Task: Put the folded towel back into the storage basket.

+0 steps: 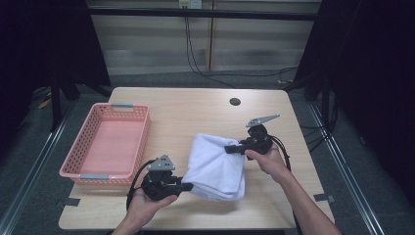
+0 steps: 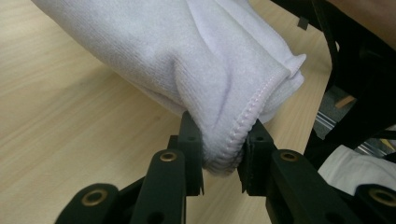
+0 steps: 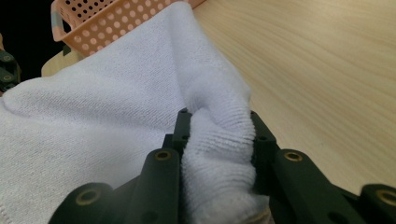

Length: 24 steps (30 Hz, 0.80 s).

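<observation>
Dark curtains close both sides of the room, and at 12 o'clock a pale panelled wall stands with black cables hanging down to the grey floor. Under the camera lies the wooden worktop [image 1: 195, 107], light in colour, with a small round dark hole [image 1: 235, 102] near its far edge. At about 9 o'clock on the worktop stands a pink plastic basket [image 1: 105, 144] with perforated walls; its rim also shows at 11 o'clock in the right gripper view. Near the centre, toward 5 o'clock, is the white towel [image 1: 215, 166], bunched and stretched between the two hands, with its lower part near the wood. The left gripper [image 1: 188, 185], at 7 o'clock from the towel, is held in the person's left hand [image 1: 144, 205]; its fingers [image 2: 191, 140] are clamped on a stitched hem of the towel. The right gripper [image 1: 229, 149], at 1 o'clock from the towel, is held in the right hand [image 1: 269, 161]; its fingers [image 3: 182, 128] are clamped on a thick fold of the cloth.
</observation>
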{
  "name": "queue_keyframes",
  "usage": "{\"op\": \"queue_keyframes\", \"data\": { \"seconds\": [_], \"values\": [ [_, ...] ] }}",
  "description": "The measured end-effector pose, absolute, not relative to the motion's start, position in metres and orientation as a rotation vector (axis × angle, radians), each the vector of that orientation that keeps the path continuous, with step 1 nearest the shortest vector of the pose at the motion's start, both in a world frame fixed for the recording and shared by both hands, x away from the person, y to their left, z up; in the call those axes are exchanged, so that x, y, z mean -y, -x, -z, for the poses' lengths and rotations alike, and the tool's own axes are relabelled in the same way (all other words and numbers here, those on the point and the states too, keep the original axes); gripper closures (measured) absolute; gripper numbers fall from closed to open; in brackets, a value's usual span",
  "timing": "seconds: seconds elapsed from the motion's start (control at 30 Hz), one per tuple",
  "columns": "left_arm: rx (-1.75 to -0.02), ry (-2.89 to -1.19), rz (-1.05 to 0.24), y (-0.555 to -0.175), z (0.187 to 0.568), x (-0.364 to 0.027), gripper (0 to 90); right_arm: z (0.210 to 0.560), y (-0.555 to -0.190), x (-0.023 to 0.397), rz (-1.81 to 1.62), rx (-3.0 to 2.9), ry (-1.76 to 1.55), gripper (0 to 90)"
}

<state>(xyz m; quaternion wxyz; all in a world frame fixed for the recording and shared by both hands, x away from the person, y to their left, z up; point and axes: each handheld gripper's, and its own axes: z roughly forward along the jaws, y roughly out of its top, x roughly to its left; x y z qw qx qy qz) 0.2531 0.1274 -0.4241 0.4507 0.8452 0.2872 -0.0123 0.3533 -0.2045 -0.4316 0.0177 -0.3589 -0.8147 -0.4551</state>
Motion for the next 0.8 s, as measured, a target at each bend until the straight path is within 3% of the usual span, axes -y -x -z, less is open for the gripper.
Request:
{"op": "queue_keyframes", "data": {
  "seconds": [0.8],
  "values": [
    [-0.724,-2.036,-0.031,-0.275,0.385,-0.153,74.2,0.388,-0.393,0.176,1.473,2.526,1.050,71.2]
  ]
}}
